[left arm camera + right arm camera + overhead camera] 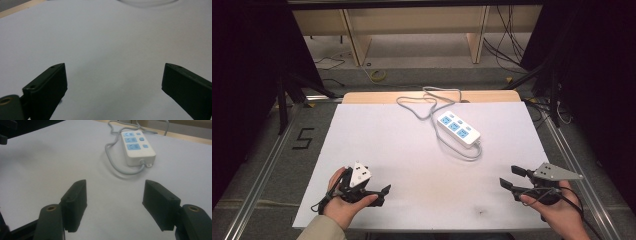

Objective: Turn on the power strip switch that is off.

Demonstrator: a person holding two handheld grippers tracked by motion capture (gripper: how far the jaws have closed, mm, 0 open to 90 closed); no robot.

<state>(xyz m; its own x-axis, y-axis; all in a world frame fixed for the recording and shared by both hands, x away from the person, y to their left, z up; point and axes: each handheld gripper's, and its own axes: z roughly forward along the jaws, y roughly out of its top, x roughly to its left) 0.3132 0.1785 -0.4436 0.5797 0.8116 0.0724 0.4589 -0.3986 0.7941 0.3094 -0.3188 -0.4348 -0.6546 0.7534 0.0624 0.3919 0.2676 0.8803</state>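
Note:
A white power strip with blue sockets lies on the white board, right of centre toward the back. Its grey cable loops behind it and curls round its near end. My left gripper rests low at the board's front left, open, with bare board between its jaws. Over the front right my right gripper is held open and faces the power strip, well short of it; nothing sits between its jaws. The cable bends beside the strip's near end.
The board lies on a wooden table whose far edge shows behind it. Metal rails run along both sides. Loose cables lie on the floor beyond, under a wooden shelf.

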